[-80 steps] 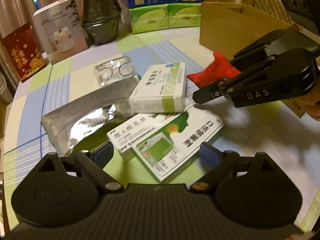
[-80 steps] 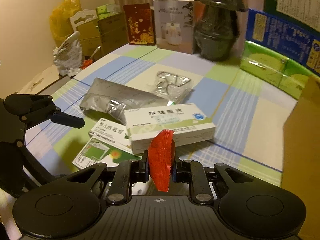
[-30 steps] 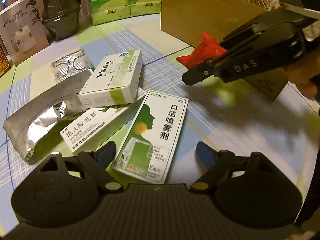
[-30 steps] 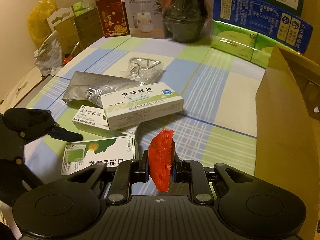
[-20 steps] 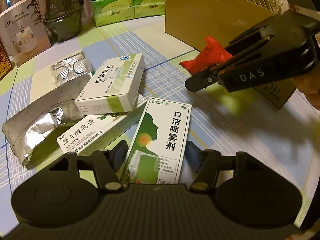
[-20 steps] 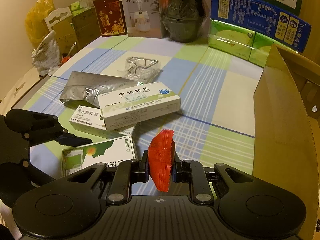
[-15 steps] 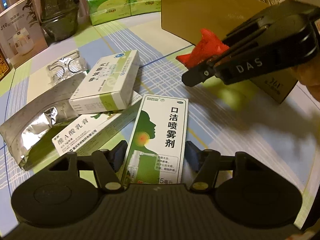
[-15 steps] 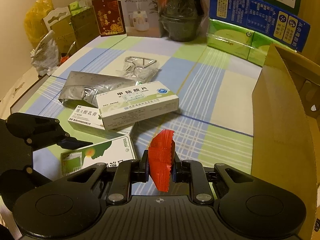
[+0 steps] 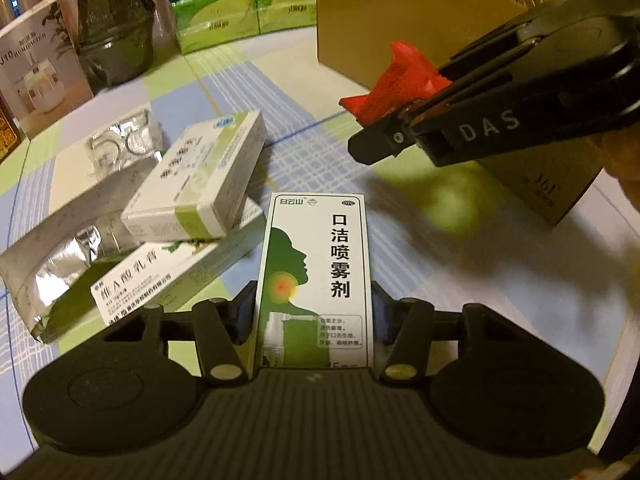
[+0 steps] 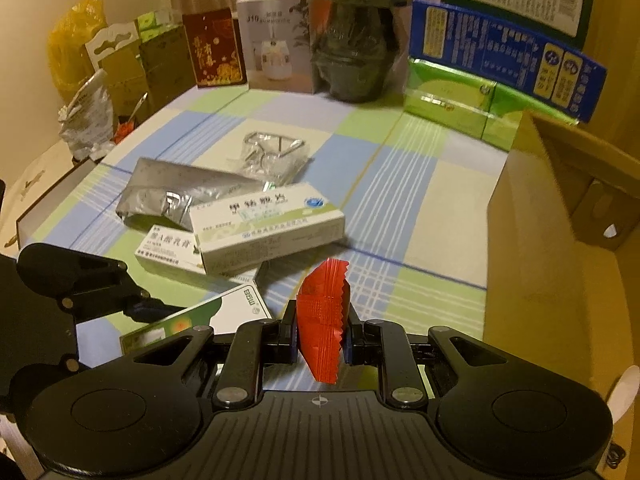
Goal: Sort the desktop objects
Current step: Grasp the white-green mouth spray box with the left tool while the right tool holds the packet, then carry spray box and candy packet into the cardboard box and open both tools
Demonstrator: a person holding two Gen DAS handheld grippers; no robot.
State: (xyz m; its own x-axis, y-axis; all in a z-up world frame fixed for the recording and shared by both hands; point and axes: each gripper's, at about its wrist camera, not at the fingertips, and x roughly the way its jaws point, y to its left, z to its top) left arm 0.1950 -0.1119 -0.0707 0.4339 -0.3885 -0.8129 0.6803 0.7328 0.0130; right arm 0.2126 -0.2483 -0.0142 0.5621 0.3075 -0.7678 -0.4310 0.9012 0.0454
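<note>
A white and green throat-spray box [image 9: 316, 264] lies on the checked tablecloth, its near end between my left gripper's [image 9: 314, 300] fingers. Those jaws are closing and the pads sit against both long sides of the box. My right gripper [image 10: 320, 320] is shut on a red sachet [image 10: 324, 308], held upright above the cloth. In the left wrist view that gripper [image 9: 400, 132] hovers with the red sachet [image 9: 400, 76] in front of the open cardboard box [image 9: 380, 20].
A white-green medicine box [image 9: 196, 184] rests on a long ointment box [image 9: 160, 276], beside a silver foil pouch [image 9: 60, 248] and a clear plastic packet [image 9: 120, 148]. Green tissue packs [image 10: 452, 104], a dark wrapped object [image 10: 352, 48] and cartons line the back edge.
My left gripper's jaws have narrowed from wide open until they meet the sides of the spray box, which now lies straighter between them. The right gripper still holds the red sachet in about the same place.
</note>
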